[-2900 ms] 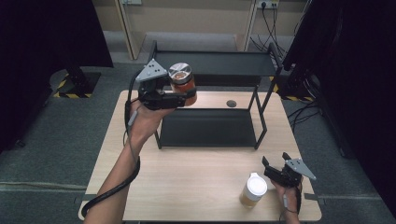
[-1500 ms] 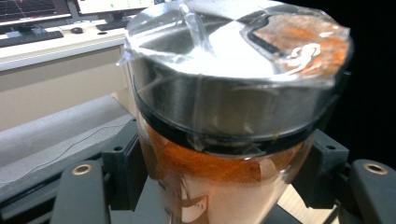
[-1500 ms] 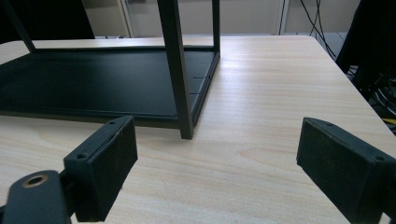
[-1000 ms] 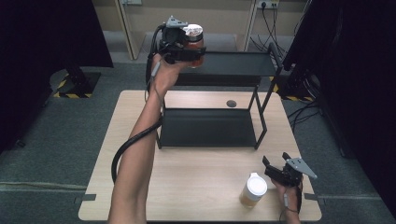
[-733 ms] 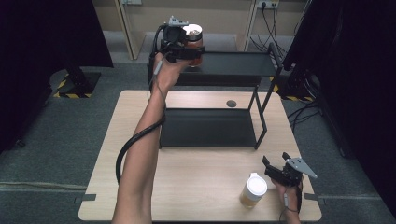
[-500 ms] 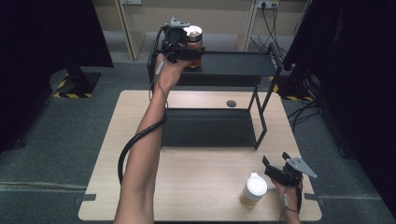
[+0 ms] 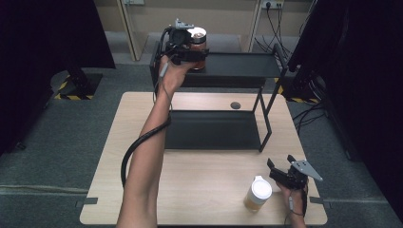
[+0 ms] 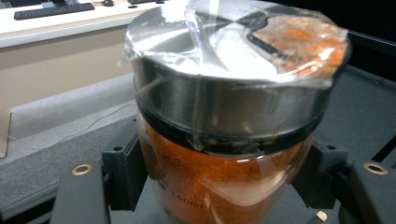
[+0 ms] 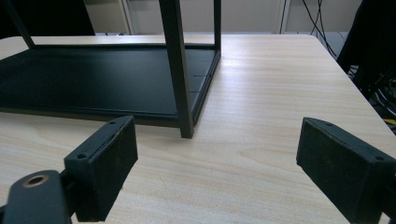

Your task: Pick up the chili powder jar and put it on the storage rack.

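A jar of orange powder point(image 7: 198, 47) with a silver lid point(image 8: 233, 70) under clear film sits at the left end of the black rack's top shelf point(image 7: 237, 64). My left gripper point(image 7: 190, 53) is shut on the jar point(image 8: 219, 182), one jaw on each side of the glass. Whether the jar rests on the shelf or hangs just above it, I cannot tell. My right gripper point(image 7: 280, 173) stands open near the table's front right corner, just right of a white-lidded tan cup point(image 7: 258, 193). Nothing lies between its jaws point(image 9: 215, 172), and it faces the rack's front right leg point(image 9: 180, 74).
The two-tier black rack stands on the wooden table point(image 7: 199, 190), its lower shelf point(image 7: 214, 130) bare. A small dark round spot point(image 7: 235, 105) lies on the table behind it. Cables point(image 7: 280, 21) run along the floor at the far wall. Dark curtains flank both sides.
My left gripper has carried the jar up from beside the rack's left side to the top shelf, and in the last second it has lowered slightly. The right gripper has not moved.
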